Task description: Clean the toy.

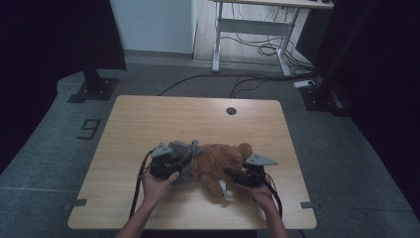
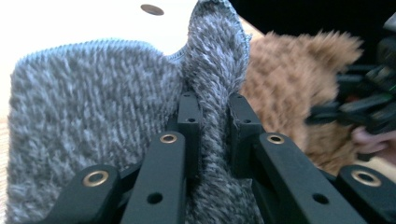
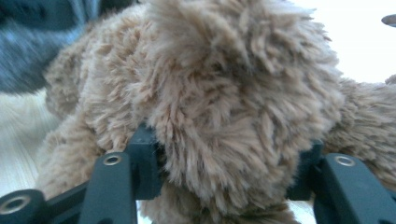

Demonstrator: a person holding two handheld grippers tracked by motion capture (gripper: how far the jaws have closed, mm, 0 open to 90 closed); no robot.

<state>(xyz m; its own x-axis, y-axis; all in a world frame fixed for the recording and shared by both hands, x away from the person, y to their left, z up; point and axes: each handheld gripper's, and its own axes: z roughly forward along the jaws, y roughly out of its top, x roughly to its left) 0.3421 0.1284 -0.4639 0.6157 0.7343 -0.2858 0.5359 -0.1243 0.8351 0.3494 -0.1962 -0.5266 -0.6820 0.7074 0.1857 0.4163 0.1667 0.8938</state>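
A brown teddy bear (image 1: 220,161) lies on its side on the wooden table (image 1: 148,119), near the front edge. A grey knitted garment (image 1: 185,153) covers the bear's left end. My left gripper (image 1: 176,166) is shut on a fold of this grey knit (image 2: 93,107), which stands pinched between the jaws (image 2: 214,121), with the bear (image 2: 289,79) just behind. My right gripper (image 1: 230,173) is at the bear's right lower side. Its jaws (image 3: 229,163) press on both sides of a thick furry part of the bear (image 3: 224,93). The grey knit (image 3: 28,56) shows blurred at the upper left.
A round cable hole (image 1: 231,110) sits near the table's far edge. A white tag (image 1: 225,188) sticks out under the bear. Beyond the table stand a white desk frame (image 1: 218,39) with cables on the floor and black stands at both sides.
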